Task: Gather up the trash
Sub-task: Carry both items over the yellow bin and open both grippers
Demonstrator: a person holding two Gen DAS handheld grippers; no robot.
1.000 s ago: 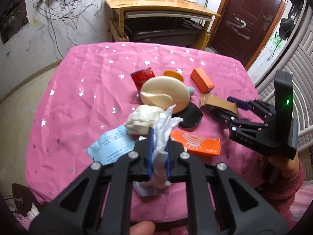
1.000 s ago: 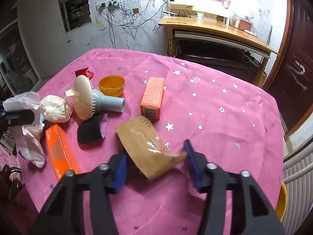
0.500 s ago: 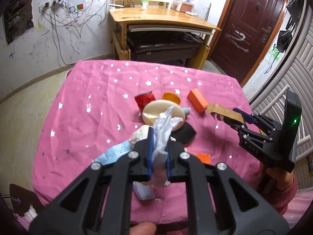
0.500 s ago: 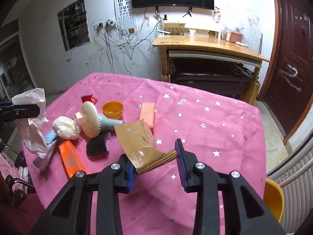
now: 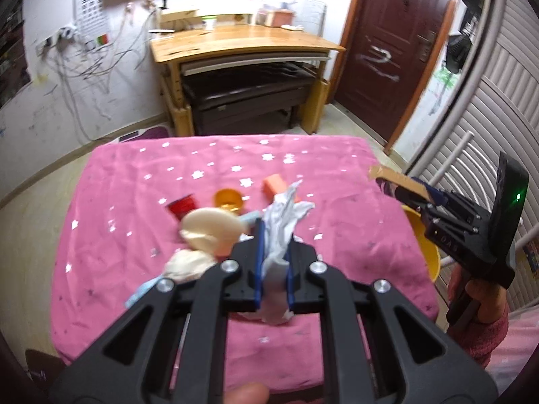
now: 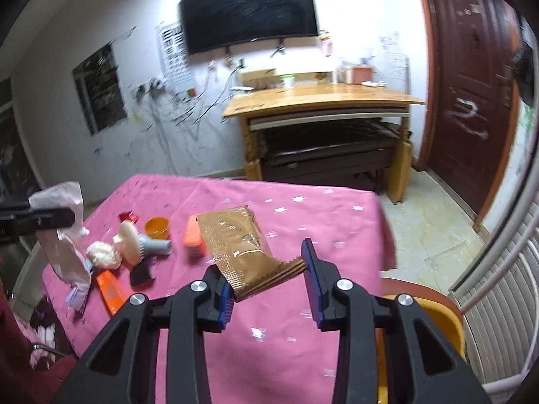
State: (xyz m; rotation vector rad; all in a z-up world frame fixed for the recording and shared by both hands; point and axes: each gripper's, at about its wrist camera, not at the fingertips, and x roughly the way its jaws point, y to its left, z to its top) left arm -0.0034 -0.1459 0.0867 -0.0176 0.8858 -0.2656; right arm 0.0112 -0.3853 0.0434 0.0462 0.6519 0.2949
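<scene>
**A:** So what's new compared with a second back? Both pieces of trash are off the counter (image 5: 111,202) now. The brown wrapper (image 6: 242,245) was lying on the pink cloth a moment ago with the right gripper (image 6: 266,279) around it; now it's up in the air, and the whole view has risen so you see the TV and the door.

**B:** Yep, and the right one's jaws have just been closing with the wrapper between them. The wrapper spans from pad to pad, crimped end against the right pad, the other side tucked at the left pad. So it's clamped on the wrapper, only at a middling width since the packet is wide.

**A:** And the left gripper (image 5: 273,262)?

**B:** Pinched nearly all the way together on the crumpled white tissue (image 5: 281,232), which sticks out above and below the blue pads. Same grip as before, just carried higher above the counter.

**A:** From the left view the right gripper sits past the counter's right edge, over that yellow bin (image 5: 422,245). The bin's rim shows just under the right gripper in its own view too.

**B:** My guess: the wrapper is about to get dropped in there, tissue after. The cream wad (image 6: 102,254), orange box (image 6: 193,235) and the rest are still on the cloth, so plenty left.
</scene>
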